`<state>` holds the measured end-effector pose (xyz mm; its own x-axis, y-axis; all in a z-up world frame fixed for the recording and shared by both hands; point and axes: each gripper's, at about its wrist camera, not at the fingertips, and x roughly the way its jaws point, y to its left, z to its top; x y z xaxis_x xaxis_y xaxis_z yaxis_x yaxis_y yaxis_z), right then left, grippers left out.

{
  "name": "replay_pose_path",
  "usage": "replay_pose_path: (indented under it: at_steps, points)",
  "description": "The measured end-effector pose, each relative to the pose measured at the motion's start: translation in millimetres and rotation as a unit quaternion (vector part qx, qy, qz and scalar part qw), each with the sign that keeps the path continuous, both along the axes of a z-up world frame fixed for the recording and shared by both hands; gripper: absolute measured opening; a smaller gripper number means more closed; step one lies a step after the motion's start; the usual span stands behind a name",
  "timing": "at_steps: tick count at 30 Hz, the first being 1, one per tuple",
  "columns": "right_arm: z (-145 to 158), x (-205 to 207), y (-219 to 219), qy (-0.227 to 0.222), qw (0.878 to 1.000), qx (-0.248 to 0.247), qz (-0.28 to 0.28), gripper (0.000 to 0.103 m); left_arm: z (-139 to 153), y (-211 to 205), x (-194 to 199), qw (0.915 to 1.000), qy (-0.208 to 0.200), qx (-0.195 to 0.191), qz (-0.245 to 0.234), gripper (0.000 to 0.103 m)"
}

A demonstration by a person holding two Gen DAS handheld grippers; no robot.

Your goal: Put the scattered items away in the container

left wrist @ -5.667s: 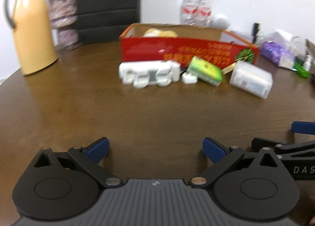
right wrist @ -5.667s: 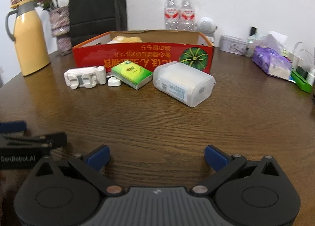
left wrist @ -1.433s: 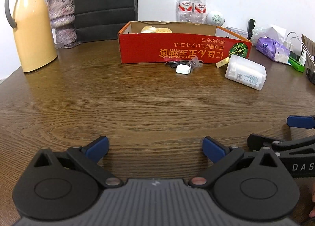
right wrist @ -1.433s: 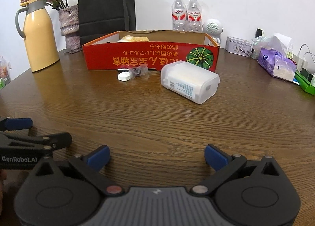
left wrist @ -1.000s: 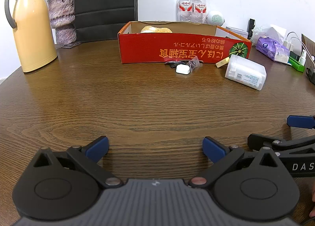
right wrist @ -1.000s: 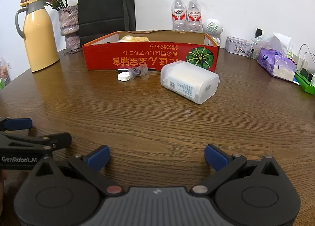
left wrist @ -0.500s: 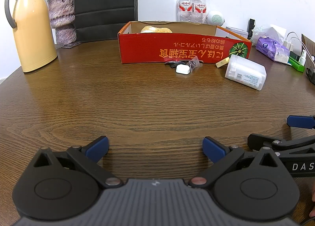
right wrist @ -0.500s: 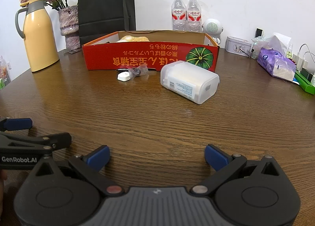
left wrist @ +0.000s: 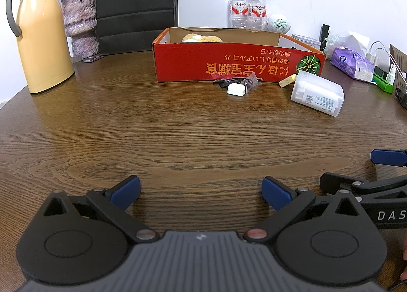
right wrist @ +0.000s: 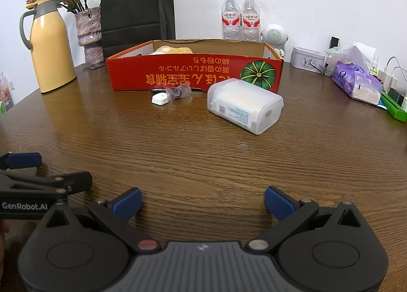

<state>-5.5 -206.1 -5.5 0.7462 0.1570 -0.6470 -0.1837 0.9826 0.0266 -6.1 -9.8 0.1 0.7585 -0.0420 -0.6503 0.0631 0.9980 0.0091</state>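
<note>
Red box [right wrist: 195,75] at the table's [left wrist: 178,139] far side, holding one yellow item [right wrist: 174,49]. Against its front: one white case [right wrist: 160,99], one small packet [right wrist: 179,91], one clear tub [right wrist: 244,106]. Left gripper [left wrist: 201,191] and right gripper [right wrist: 203,201]: jaws wide, empty.

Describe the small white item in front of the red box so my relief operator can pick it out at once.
Find the red cardboard box at the far side of the wooden table. Just before its front wall, left of the large translucent plastic container, lies a small white rounded case. It is opaque, flat and plain, unlike the crinkled clear packet touching its right side.
</note>
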Motion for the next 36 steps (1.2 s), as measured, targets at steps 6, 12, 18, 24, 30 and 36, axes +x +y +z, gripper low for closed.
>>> replay_pose_path:
  at_steps: [6,12,18,24,30,36]
  points:
    - [0,0,0,0.000,1.000,0.000,0.000,0.103,0,0,0,1.0000,0.000,0.000,0.000,0.103]
    - [0,0,0,0.000,1.000,0.000,0.000,0.103,0,-1,0,1.0000,0.000,0.000,0.000,0.103]
    - [1,1,-2,0.001,1.000,0.003,-0.003,0.101,0,-1,0,1.0000,0.000,-0.001,0.000,0.103]
    - [8,15,-5,0.010,0.999,0.035,0.010,0.095,1,-1,0,1.0000,-0.001,-0.001,0.003,0.103]
    - [26,45,4,-0.011,0.998,0.053,0.044,0.087,6,21,7,0.9985,-0.001,-0.050,-0.021,0.103]
    - [25,112,38,-0.012,0.994,0.065,0.081,0.074,29,68,50,0.9946,0.006,-0.092,0.047,0.103]
